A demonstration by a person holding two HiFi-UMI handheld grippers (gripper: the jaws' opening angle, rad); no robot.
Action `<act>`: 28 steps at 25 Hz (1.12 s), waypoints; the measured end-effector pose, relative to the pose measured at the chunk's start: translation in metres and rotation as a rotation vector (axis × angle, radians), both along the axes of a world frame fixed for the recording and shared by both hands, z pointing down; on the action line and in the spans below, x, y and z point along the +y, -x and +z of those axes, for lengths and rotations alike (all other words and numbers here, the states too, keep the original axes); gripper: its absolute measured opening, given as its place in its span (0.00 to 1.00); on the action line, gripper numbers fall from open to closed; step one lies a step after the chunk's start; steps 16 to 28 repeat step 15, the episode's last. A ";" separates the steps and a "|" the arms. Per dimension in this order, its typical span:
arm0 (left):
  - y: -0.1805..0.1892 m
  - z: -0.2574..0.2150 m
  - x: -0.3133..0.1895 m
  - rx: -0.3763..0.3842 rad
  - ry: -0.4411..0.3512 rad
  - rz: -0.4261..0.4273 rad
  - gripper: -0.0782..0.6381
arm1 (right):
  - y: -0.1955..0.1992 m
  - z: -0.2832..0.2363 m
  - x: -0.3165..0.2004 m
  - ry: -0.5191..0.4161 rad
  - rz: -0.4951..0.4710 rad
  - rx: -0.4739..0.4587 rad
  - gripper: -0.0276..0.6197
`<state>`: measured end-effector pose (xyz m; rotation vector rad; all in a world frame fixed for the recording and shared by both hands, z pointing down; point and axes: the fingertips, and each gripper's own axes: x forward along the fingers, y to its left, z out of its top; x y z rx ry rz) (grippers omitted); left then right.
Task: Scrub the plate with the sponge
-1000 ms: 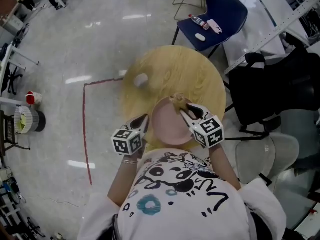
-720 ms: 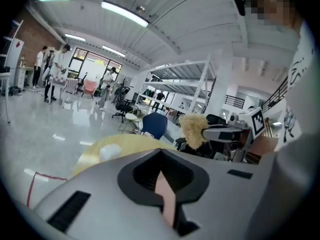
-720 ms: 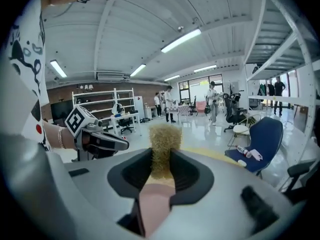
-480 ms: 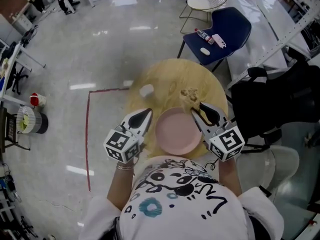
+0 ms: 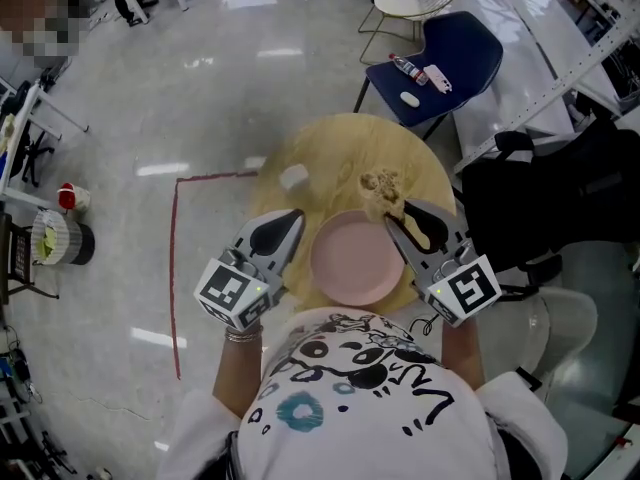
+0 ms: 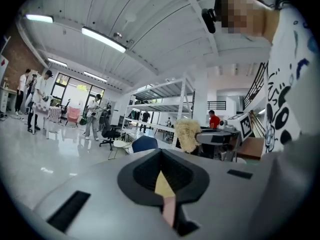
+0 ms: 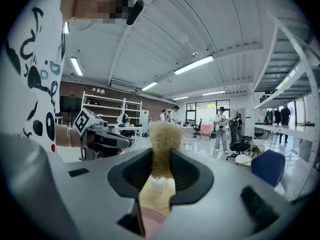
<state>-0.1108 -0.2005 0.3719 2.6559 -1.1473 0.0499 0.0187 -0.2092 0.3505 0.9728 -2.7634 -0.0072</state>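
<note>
The plate, a pink one, lies on the round wooden table at the edge nearest the person, between the two grippers. The right gripper is clenched on the shaggy yellow sponge (just past the plate's far rim). The left gripper has its jaws drawn together on nothing. A small white block sits farther out on the table.

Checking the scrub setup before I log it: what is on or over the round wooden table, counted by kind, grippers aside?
pink plate: 1
fluffy tan scrubber: 1
small white block: 1
Total: 3
</note>
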 end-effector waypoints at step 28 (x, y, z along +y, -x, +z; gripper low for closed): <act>-0.010 0.004 0.003 0.028 0.002 0.031 0.13 | -0.003 -0.006 0.003 -0.006 -0.029 -0.047 0.22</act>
